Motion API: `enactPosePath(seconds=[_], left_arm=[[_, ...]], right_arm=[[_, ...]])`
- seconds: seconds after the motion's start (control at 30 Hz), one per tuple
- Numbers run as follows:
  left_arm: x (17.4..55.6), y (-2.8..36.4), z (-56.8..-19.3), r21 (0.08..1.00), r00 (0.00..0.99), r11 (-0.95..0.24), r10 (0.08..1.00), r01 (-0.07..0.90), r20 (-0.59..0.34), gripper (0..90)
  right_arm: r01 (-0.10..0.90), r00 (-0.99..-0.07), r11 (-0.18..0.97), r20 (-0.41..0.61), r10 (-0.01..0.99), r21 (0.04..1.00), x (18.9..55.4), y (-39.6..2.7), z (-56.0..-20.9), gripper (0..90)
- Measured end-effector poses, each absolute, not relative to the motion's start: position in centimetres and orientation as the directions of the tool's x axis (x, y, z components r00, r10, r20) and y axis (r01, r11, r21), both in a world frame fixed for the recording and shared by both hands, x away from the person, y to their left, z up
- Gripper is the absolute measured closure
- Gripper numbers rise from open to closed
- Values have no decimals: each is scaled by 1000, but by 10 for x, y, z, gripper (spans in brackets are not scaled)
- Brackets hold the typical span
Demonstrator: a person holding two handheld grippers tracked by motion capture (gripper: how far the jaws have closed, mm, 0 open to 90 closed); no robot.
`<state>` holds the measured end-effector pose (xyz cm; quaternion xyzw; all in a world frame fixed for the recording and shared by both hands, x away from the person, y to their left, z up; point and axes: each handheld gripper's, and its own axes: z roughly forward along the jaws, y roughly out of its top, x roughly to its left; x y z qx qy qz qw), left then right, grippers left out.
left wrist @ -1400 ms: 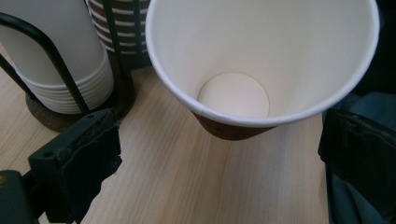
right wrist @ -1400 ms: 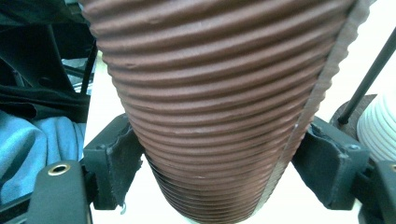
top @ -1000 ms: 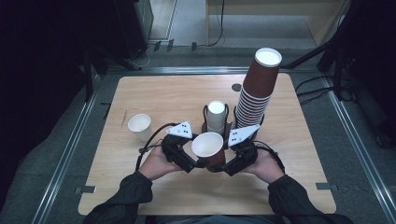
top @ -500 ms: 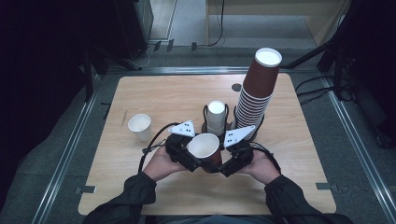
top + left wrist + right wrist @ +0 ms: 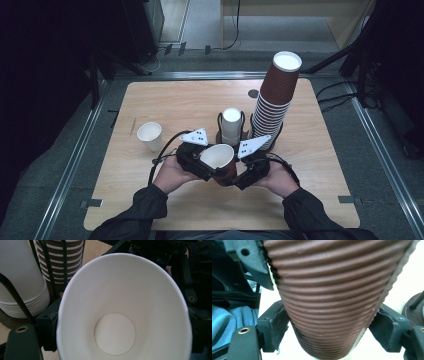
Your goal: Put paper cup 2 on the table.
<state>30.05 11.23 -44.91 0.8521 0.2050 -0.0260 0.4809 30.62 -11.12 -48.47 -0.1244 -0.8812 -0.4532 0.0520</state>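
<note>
While the right claw point(image 5: 329, 322) clamps the brown cup point(image 5: 223, 165) before the rack point(image 5: 231, 136), the closing left claw point(image 5: 120, 322) should pinch squarely.

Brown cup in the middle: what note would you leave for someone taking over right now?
Left gripper: jaws have just been closing, pads on the brown cup at its rim.
Right gripper: clamped on its ribbed side.
Cup is held over the table, in front of the white stack and tall brown stack; a single white cup stands left.
Left: probably set it down.
</note>
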Motion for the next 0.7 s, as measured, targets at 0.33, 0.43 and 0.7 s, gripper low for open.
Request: enactPosePath(seconds=[0.33, 0.43, 0.7], left_arm=[[305, 122, -446, 805, 909, -449, 335, 387, -250, 139], [306, 124, -446, 801, 910, -459, 335, 384, -244, 139], [305, 127, -446, 784, 911, -491, 345, 379, -225, 139]], right_arm=[[297, -953, 555, 202, 228, 777, 306, -111, -482, 159], [306, -950, 557, 207, 235, 772, 305, -113, -480, 159], [293, -952, 563, 181, 248, 773, 304, -121, -475, 160]])
